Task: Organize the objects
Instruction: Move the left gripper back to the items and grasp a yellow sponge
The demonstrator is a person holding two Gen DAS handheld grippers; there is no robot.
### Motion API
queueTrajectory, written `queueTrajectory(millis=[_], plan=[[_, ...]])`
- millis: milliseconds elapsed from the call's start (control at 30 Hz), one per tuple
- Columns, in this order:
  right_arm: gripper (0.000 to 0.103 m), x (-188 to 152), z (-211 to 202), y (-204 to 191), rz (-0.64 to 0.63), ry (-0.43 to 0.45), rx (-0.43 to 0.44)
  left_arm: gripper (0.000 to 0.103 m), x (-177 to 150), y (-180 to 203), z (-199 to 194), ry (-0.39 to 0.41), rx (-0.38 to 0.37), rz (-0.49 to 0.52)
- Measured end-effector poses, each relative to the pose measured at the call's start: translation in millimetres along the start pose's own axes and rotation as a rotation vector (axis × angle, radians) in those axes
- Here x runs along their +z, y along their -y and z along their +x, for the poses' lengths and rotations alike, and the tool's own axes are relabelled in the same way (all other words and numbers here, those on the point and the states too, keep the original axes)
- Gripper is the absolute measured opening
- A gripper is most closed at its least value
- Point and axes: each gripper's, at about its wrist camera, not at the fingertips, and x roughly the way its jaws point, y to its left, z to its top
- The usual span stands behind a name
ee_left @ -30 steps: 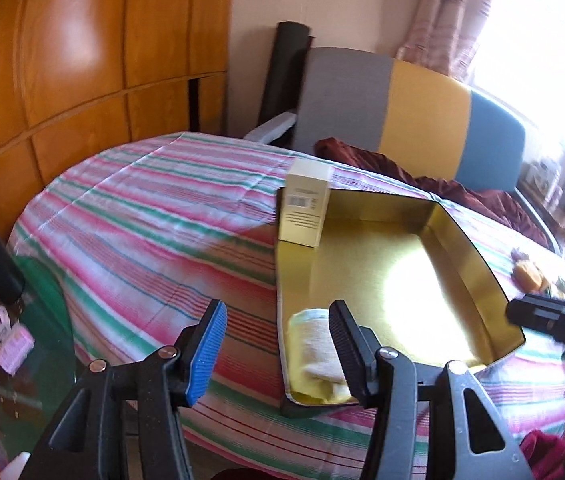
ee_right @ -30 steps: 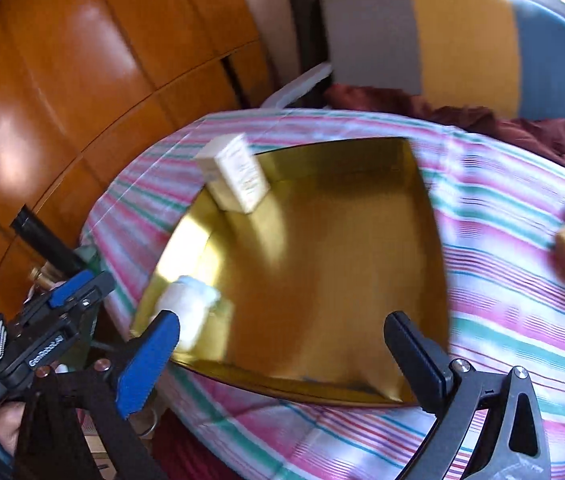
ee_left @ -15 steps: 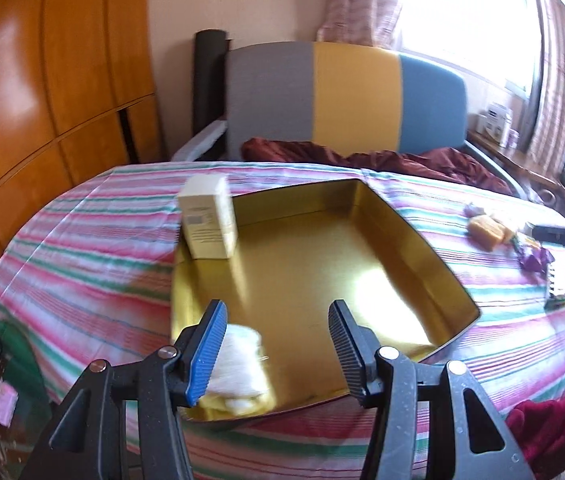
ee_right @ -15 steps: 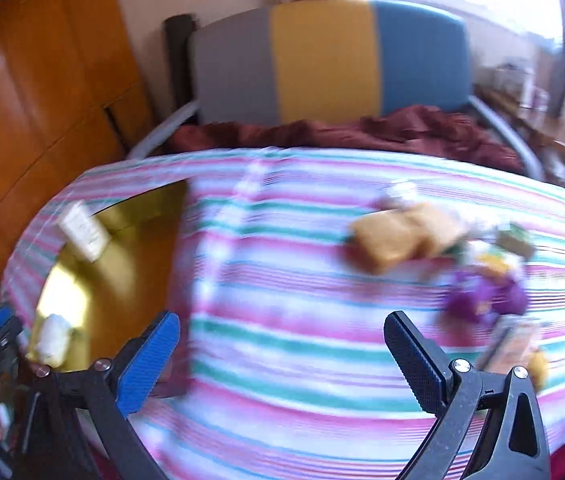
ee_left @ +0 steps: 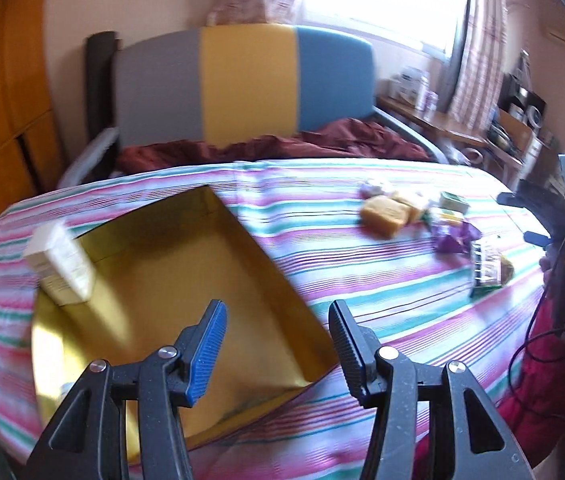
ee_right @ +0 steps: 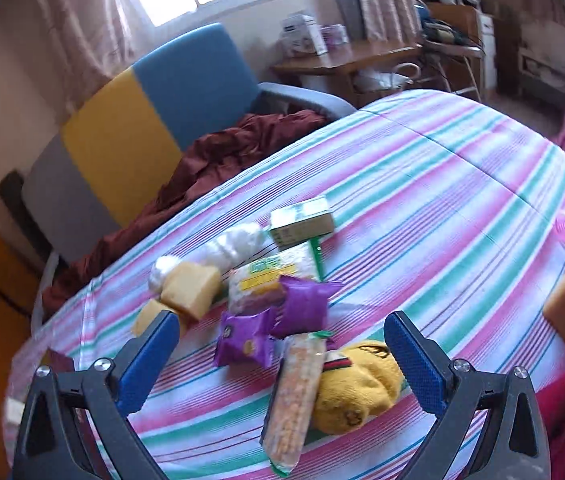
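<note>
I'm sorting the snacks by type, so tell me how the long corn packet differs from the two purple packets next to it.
The long corn packet is clear, showing yellow kernels, while the purple packets are opaque. The corn packet is narrow and much longer; the purple ones are short and squarish. The corn packet leans on the yellow knitted toy; the purple packets lie on the striped cloth. All are sealed wrappers in the same pile.
</note>
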Motion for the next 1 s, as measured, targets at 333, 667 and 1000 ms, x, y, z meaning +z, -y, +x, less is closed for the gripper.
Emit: queueTrajectory(millis=[333,667,1000], plan=[[0.103,-5.1,9.8,0.8,0.015,-0.078,0.067,0.068,46.6,64.3,68.6,-0.127,-0.112,0.045],[0.103,-5.5,11.9,3.0,0.038,-0.108,0.140,0.089,83.2,119.2,144.5,-0.167,-0.143,0.230],[0.103,-6.3,22.7,0.4,0.035,-0.162,0.179,0.090,105.3,142.5,212.3,-0.237,-0.174,0.320]])
